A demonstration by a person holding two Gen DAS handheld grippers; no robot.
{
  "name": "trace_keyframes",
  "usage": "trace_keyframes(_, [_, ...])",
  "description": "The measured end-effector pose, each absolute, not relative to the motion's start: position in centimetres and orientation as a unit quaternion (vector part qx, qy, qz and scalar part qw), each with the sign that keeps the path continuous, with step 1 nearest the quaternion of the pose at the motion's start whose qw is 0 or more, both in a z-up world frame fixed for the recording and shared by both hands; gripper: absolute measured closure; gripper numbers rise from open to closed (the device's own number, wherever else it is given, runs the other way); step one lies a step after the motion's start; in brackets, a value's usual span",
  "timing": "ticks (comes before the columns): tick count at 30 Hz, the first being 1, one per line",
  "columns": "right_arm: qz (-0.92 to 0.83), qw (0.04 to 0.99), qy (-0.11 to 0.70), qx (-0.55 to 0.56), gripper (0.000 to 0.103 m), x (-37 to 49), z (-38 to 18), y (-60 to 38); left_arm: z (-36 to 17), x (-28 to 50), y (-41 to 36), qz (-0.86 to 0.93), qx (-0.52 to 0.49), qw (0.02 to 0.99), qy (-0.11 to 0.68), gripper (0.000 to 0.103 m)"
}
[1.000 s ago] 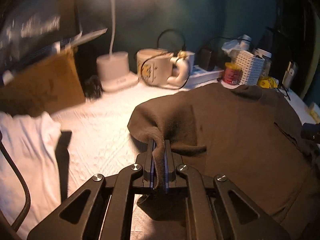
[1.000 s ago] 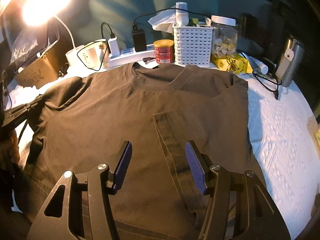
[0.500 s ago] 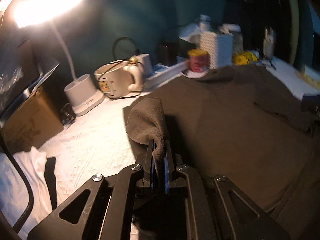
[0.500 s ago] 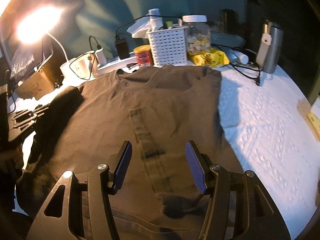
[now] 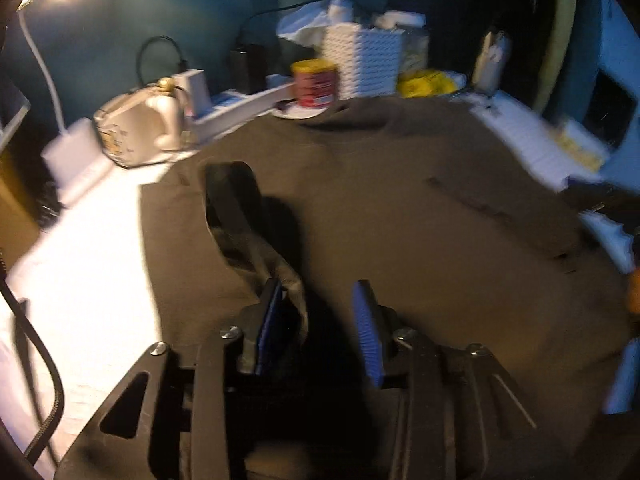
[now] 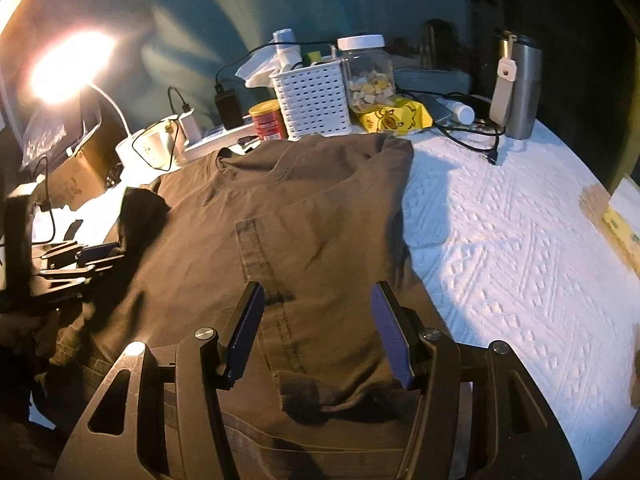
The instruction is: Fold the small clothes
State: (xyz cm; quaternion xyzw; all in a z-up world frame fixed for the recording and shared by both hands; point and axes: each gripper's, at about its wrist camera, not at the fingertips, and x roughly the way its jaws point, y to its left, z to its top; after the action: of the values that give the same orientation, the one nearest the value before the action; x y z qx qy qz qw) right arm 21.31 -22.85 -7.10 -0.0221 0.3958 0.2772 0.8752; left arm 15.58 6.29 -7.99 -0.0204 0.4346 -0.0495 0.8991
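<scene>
Opening now, left gripper (image 5: 320,320) fingers (image 5: 366,332) letting go the sleeve (image 5: 240,216), carried in from the edge and dropping onto the brown T-shirt (image 6: 320,216) across the counter (image 6: 500,240); right gripper (image 6: 316,332) spread wide, empty, hovering above the hem; left fold apparently done.

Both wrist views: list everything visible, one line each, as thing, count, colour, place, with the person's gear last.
T-shirt: one, dark brown, spread on the table, both sleeves folded in.
Table cover: one, white, textured.
Lamp: one, white, lit, back left.
Mug: one, cream, beside the lamp base.
Power strip: one, white, chargers plugged in.
Can: one, red with yellow lid.
Basket: one, white.
Jar: one, clear, white lid.
Packet: one, yellow.
Tumbler: one, steel.
Left gripper: black, opening, sleeve hem between its fingers.
Right gripper: black, open above the shirt.
</scene>
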Motion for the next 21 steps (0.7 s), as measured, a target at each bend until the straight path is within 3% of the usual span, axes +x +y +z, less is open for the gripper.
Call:
trace_keyframes(6, [0.271,0.878,0.394,-0.015,0.044,21.7,-7.2,-23.9,-5.3,15.1,7.7,-0.039,-0.048,0.912,0.406,0.064])
trace_keyframes(9, [0.266,0.879,0.395,-0.011,0.044,21.8,-7.3,-24.4,-5.1,15.6,8.7,-0.014,-0.04,0.915,0.401,0.05])
trace_keyframes(21, [0.255,0.88,0.401,-0.005,0.044,21.6,-7.8,-25.7,-9.2,14.2,7.0,-0.064,-0.046,0.878,0.472,0.05])
